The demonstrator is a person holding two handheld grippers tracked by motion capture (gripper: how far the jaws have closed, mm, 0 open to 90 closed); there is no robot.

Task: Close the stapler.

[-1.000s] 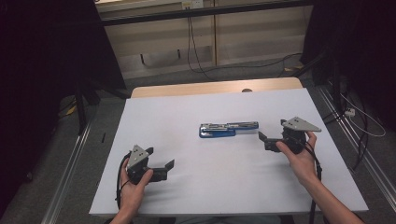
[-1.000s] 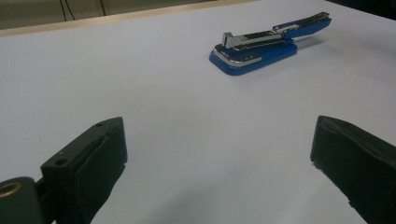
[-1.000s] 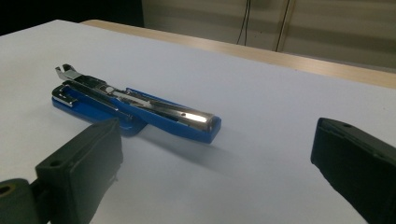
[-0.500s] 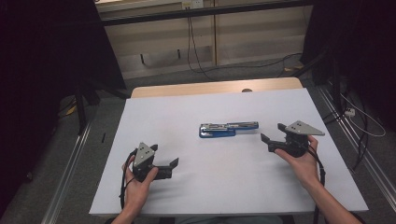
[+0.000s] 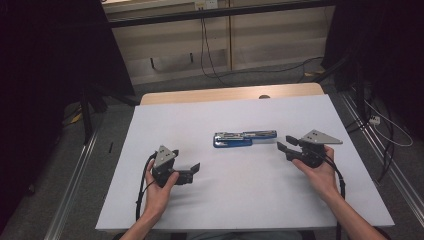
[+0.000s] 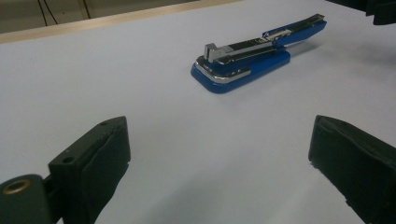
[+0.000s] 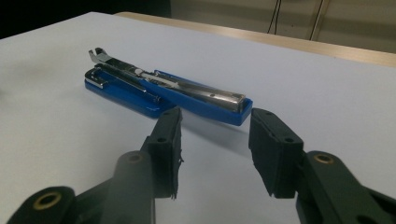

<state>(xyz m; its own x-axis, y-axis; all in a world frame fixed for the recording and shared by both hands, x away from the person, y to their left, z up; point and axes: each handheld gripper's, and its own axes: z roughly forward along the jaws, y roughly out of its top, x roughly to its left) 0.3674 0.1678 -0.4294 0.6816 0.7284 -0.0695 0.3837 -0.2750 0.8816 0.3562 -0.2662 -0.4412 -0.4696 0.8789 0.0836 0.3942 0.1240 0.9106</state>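
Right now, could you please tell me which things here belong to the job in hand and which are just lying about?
In the job:
- blue stapler, opened out flat on the table
- right gripper, jaws just closing, nothing between them
- left gripper, jaws wide

Lying about:
- cables on the floor
- white table sheet

No legible text, label, brand or number on anything in view.

Glossy blue plastic stapler (image 6: 247, 58) with shiny metal top, matt white table (image 5: 235, 200) sheet, bare wooden edge.
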